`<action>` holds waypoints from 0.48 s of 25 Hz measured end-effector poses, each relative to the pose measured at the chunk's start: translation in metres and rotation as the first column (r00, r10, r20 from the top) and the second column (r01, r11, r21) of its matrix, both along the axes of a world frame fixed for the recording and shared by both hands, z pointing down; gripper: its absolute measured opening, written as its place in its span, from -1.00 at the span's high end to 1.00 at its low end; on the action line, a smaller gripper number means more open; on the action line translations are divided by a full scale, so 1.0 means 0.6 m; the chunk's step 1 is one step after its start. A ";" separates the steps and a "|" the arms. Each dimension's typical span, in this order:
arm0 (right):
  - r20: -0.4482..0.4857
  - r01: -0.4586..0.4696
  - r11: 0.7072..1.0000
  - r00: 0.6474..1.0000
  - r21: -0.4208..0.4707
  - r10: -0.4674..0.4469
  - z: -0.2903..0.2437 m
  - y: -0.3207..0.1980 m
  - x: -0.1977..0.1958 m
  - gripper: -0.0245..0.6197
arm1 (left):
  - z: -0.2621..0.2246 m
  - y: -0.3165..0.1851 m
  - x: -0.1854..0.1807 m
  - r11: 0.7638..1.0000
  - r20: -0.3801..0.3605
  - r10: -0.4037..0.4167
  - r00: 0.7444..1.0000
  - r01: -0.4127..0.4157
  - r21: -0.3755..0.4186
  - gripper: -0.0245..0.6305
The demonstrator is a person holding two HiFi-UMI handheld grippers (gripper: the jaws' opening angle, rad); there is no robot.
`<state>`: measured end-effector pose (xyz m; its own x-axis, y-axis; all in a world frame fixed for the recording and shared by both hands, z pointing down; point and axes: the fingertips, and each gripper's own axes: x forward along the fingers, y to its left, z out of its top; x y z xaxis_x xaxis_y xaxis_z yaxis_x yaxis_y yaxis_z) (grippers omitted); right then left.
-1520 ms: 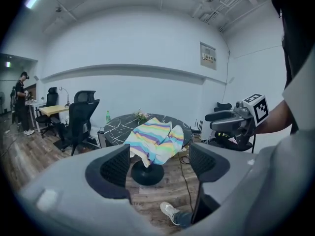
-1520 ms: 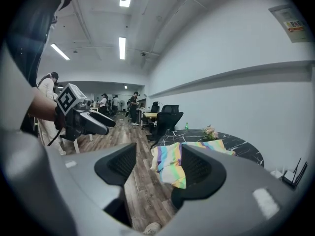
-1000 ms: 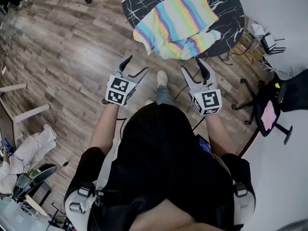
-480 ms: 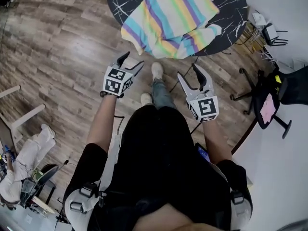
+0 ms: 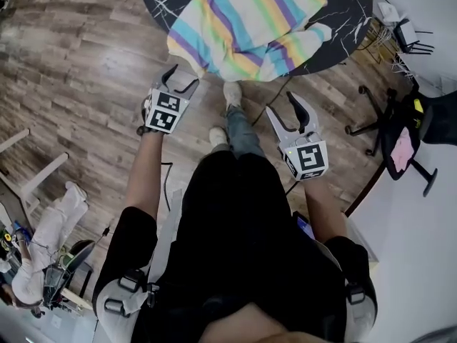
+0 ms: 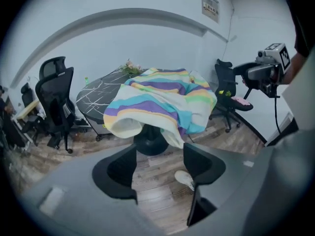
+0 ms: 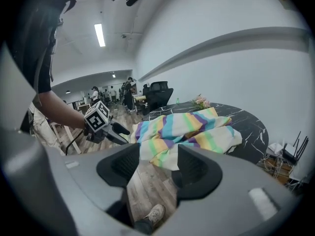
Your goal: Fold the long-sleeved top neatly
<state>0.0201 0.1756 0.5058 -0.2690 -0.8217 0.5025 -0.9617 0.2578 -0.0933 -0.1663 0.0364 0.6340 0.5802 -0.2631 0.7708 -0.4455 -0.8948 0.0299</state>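
Observation:
A pastel-striped long-sleeved top (image 5: 243,27) lies rumpled on a round black marble table (image 5: 343,27), and its hem and one sleeve hang over the near edge. My left gripper (image 5: 182,81) is open just short of the hanging hem; its jaws have just been closing a little, with nothing between them. In the left gripper view the top (image 6: 157,102) hangs just beyond the left gripper (image 6: 158,163). My right gripper (image 5: 283,109) is open and empty, farther back from the table edge. The right gripper view shows the top (image 7: 182,129) ahead of the right gripper (image 7: 158,168).
A black office chair (image 5: 400,141) with a pink item on its seat stands at the right. More chairs (image 6: 54,92) stand beyond the table. A wire rack with routers (image 5: 400,34) is by the wall. The person's shoes (image 5: 232,95) are on the wood floor between the grippers.
Both grippers have sunk and moved toward the table. The left one has come up close to the hanging hem. The top has not moved.

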 end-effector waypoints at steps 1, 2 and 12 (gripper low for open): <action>0.004 0.004 1.000 1.000 -0.002 -0.004 0.003 -0.003 -0.001 0.17 | 0.001 -0.005 -0.004 0.999 0.020 0.010 1.000 -0.011 0.031 -0.02; 0.008 0.009 1.000 1.000 -0.003 -0.009 0.006 -0.007 -0.003 0.17 | 0.002 -0.011 -0.007 0.997 0.041 0.021 0.999 -0.024 0.067 -0.03; 0.035 0.032 0.999 0.999 -0.024 -0.032 0.027 -0.027 -0.008 0.18 | -0.024 -0.076 0.007 0.924 0.195 0.087 0.977 -0.152 0.350 -0.19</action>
